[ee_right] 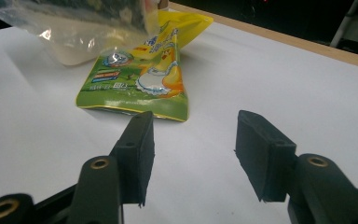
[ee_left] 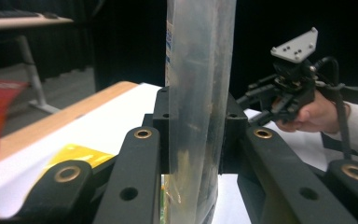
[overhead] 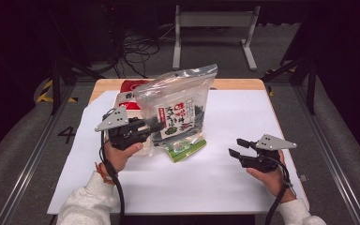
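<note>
holding a clear bag (overhead: pixel 180 108) of dark contents, left gripper (overhead: pixel 155 126) fingers clamp it; right gripper (overhead: pixel 236 147) fingers apart.

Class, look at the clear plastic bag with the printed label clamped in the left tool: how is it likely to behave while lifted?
The clear plastic bag is probably floppy: its film wrinkles and its top leans. It likely feels light, standing tall from one side pinch by the left tool. Glossy film may slip.
</note>
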Available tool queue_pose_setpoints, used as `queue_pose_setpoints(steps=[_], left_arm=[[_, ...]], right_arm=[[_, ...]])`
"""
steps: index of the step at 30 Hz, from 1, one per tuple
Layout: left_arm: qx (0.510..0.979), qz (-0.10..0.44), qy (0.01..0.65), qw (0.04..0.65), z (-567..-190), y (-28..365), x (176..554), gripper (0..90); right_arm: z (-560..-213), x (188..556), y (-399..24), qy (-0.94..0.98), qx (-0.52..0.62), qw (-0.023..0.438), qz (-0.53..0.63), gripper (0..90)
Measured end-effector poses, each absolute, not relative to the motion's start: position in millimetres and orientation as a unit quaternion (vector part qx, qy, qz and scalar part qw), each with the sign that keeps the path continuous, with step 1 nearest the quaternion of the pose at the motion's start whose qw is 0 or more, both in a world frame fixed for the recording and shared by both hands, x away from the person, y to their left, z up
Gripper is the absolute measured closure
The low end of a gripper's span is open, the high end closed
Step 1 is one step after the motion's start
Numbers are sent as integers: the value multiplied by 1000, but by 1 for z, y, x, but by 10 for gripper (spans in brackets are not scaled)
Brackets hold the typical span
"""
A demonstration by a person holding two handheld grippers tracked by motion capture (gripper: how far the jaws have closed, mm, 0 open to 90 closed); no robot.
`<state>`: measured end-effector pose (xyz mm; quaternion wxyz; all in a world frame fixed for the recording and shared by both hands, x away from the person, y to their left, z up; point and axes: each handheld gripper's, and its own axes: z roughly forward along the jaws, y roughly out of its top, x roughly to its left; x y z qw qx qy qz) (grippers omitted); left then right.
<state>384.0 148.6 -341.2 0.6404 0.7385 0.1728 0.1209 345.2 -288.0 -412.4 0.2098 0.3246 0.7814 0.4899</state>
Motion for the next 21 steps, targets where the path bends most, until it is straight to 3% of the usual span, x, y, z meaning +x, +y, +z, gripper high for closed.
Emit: queue_pose_setpoints(steps=[21], left_arm=[[719, 229, 232, 614, -332, 224, 399, 753]], right_arm=[[-428, 346, -280, 804, 325, 194, 458, 429]])
